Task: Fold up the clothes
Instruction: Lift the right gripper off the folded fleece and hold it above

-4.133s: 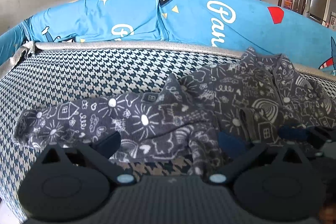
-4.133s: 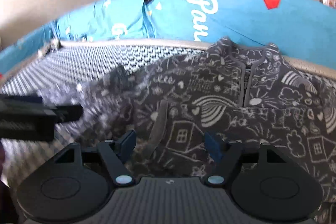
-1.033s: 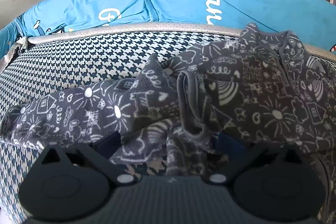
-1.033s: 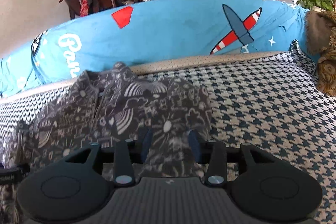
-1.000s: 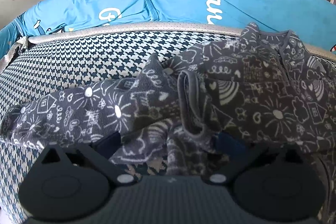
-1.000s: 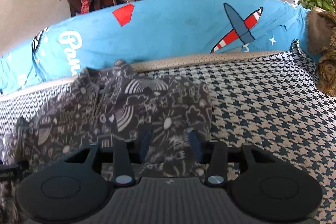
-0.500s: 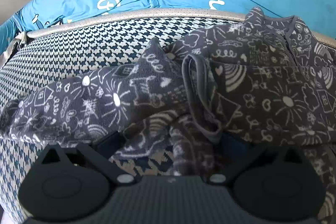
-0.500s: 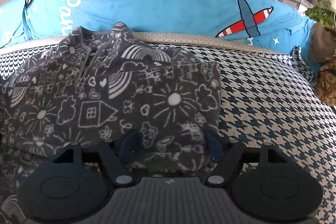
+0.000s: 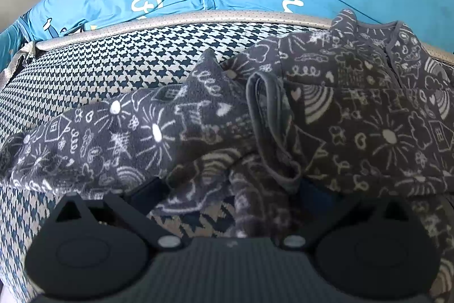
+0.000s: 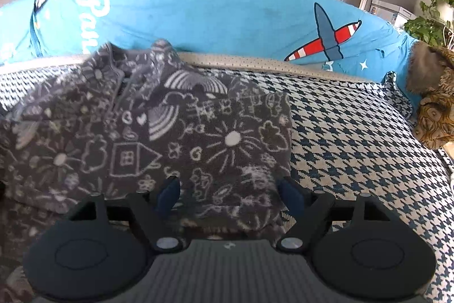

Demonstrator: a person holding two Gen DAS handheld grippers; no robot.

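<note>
A grey fleece top with white doodles (image 9: 369,110) lies on the houndstooth sofa seat (image 9: 113,67). One sleeve (image 9: 119,132) stretches out to the left. The other sleeve is folded across the body, its cuff (image 9: 269,118) near the middle. My left gripper (image 9: 229,192) is open at the top's near hem, and loose cloth lies over and between its wide-set fingers. In the right wrist view the folded top (image 10: 176,138) fills the left half. My right gripper (image 10: 228,193) stands open at its near right corner, with the cloth edge between the fingers but not pinched.
A blue sofa back cover (image 10: 227,16) with white lettering and a plane print rises behind the seat. A brown patterned cushion (image 10: 434,110) sits at the far right. Bare houndstooth seat (image 10: 354,138) lies right of the top. Chairs and a fridge stand beyond the sofa.
My right gripper's jaws have spread wide and let go of the cloth, which now lies flat. That gripper has come closer over the top. The left gripper has kept its place.
</note>
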